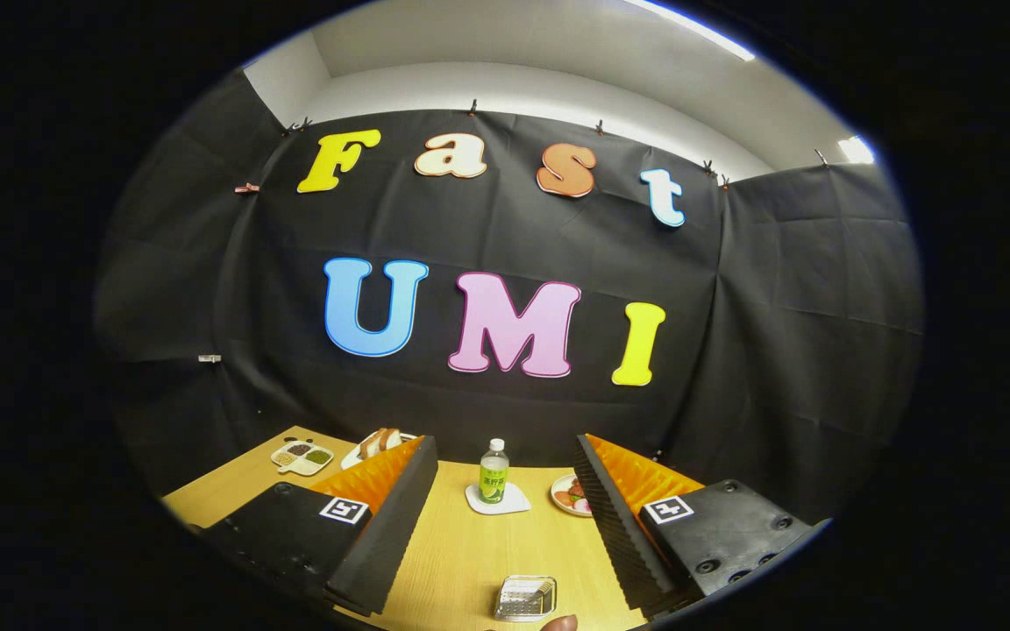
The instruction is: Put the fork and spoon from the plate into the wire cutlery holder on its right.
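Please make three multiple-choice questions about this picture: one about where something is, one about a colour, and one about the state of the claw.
1. Where is the bottle?
A. On a white coaster beyond the claw's fingers
B. Inside the wire holder
C. Lying on the sectioned dish

2. What colour is the bottle's label?
A. Red
B. Green
C. Blue

3. How is the claw?
A. Shut on the bottle
B. Shut on a fork
C. Open, holding nothing

Answers:
1 A, it stands upright on the coaster on the table.
2 B, the label is green.
3 C, the fingers stand wide apart, with the wire holder low between them.
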### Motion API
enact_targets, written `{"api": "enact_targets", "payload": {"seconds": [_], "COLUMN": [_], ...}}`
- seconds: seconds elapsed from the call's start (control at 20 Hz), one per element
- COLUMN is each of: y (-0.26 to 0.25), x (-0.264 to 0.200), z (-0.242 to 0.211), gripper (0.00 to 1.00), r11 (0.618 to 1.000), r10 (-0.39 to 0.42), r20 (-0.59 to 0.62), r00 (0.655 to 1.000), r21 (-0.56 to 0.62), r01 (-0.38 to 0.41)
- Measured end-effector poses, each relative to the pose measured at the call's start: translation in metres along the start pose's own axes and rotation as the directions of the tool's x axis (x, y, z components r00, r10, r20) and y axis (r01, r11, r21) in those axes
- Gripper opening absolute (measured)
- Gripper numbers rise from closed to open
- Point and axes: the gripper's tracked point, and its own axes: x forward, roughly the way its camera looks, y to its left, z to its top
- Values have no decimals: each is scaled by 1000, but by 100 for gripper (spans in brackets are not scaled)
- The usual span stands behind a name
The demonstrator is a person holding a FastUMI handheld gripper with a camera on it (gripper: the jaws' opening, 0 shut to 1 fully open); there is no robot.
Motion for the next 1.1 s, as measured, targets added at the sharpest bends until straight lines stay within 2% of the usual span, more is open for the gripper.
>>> {"api": "enact_targets", "payload": {"seconds": [0.2, 0.4, 0.5, 0.7, 0.9, 1.1], "y": [47, 106, 137, 179, 211, 234], "x": [-1, -14, -25, -44, -62, -66], "z": [-28, -75, -107, -167, -237, -288], "gripper": [98, 98, 98, 97, 93, 87], "r11": [990, 957, 932, 895, 870, 868], "r10": [138, 289, 359, 441, 477, 457], "r20": [-108, -258, -354, -498, -651, -743], "r00": [985, 922, 864, 747, 590, 488], "r21": [32, 56, 83, 173, 254, 254], "r01": [-135, -285, -354, -412, -423, -426]}}
